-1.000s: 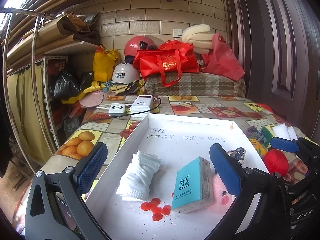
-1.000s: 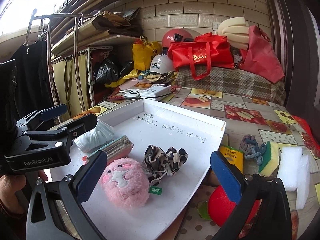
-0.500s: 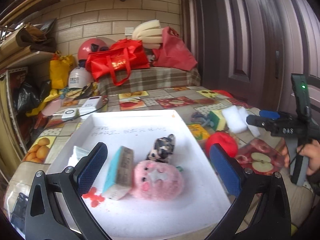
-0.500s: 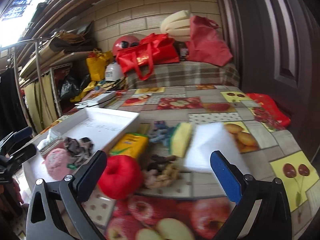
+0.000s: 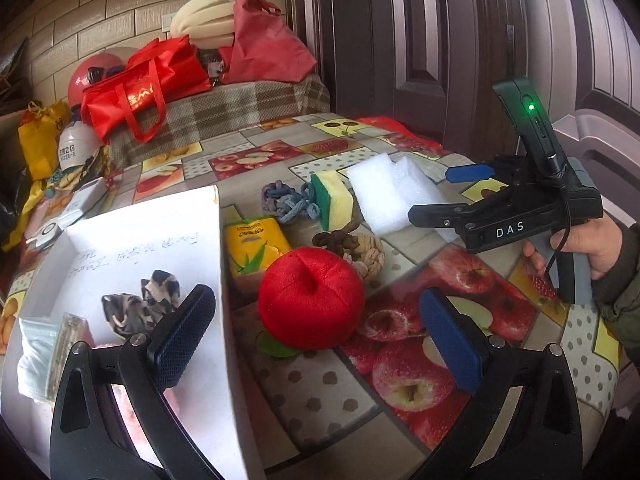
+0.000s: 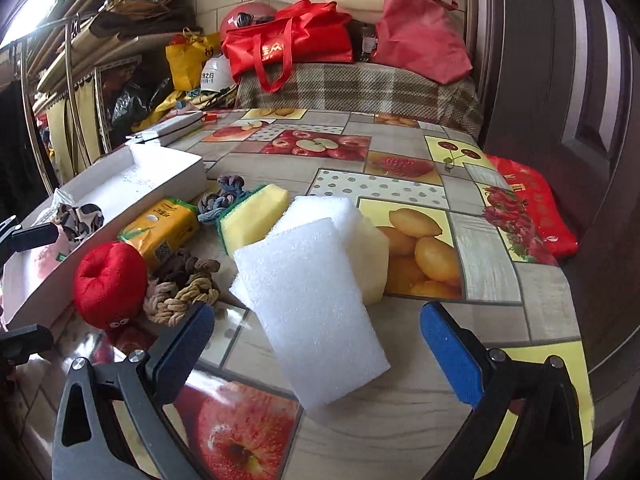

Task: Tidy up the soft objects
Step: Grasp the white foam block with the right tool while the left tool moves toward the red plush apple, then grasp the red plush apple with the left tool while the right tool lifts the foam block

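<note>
The left gripper (image 5: 316,334) stands wide open with nothing between its blue pads, and the red plush apple (image 5: 310,298) sits on the table just ahead of the gap. Beside its left finger lies the white tray (image 5: 192,216), whose inside only this view shows well: a patterned cloth (image 5: 140,304), a folded white cloth (image 5: 34,354) and a pink plush mostly hidden behind the finger. Past the apple come a yellow tissue pack (image 5: 256,246), a braided rope knot (image 5: 354,250), a grey-blue yarn bundle (image 5: 288,202), a yellow-green sponge (image 5: 334,202) and white foam blocks (image 5: 386,196). This view alone shows the right gripper (image 5: 436,194) from outside, gripped by the right hand (image 5: 588,246) (its two fingers parted, empty, over the foam).

The right wrist view confirms that: the right gripper (image 6: 318,338) is spread open, a foam block (image 6: 316,304) reaching between its fingers but, as far as can be told, untouched. Here the foam proves to be stacked pieces, the front one resting tilted on the others. The apple (image 6: 108,284) lies at the left against the tray wall (image 6: 120,204), touching the rope knot (image 6: 182,288). A red bag (image 6: 528,216) at the table's far right edge is clearest here.
</note>
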A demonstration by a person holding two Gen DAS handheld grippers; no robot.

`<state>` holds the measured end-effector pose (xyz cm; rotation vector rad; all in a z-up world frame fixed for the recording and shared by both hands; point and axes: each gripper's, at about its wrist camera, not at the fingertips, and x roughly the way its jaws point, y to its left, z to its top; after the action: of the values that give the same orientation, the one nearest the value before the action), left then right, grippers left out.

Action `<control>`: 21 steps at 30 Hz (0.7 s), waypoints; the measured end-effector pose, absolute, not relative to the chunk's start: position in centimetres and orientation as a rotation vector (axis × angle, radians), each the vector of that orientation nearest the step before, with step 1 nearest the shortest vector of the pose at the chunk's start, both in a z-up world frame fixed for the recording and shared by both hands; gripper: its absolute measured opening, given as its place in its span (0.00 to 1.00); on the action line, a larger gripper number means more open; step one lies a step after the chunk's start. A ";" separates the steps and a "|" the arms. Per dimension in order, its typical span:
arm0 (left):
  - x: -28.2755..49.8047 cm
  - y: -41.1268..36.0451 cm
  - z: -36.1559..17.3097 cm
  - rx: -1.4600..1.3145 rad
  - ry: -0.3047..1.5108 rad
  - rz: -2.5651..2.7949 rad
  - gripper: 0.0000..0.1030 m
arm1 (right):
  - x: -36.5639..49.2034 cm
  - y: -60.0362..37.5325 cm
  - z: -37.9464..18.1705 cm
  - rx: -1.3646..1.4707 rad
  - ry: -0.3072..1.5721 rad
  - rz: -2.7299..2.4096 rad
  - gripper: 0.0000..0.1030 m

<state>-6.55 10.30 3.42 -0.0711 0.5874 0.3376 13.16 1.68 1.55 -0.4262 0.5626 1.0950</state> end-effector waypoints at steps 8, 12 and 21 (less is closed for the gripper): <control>-4.2 9.4 3.0 -0.051 0.624 0.386 1.00 | 15.1 2.0 0.9 -0.378 0.671 1.156 0.56; -3.7 10.1 2.7 -0.081 0.647 0.435 1.00 | 15.9 0.9 1.4 -0.293 0.670 1.153 0.56; -2.1 11.8 1.3 -0.140 0.728 0.441 1.00 | 16.3 0.2 1.7 -0.225 0.691 1.163 0.56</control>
<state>-2.12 11.84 1.26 -0.1399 0.7281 0.4410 16.33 0.18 1.66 -0.2248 0.6914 1.1626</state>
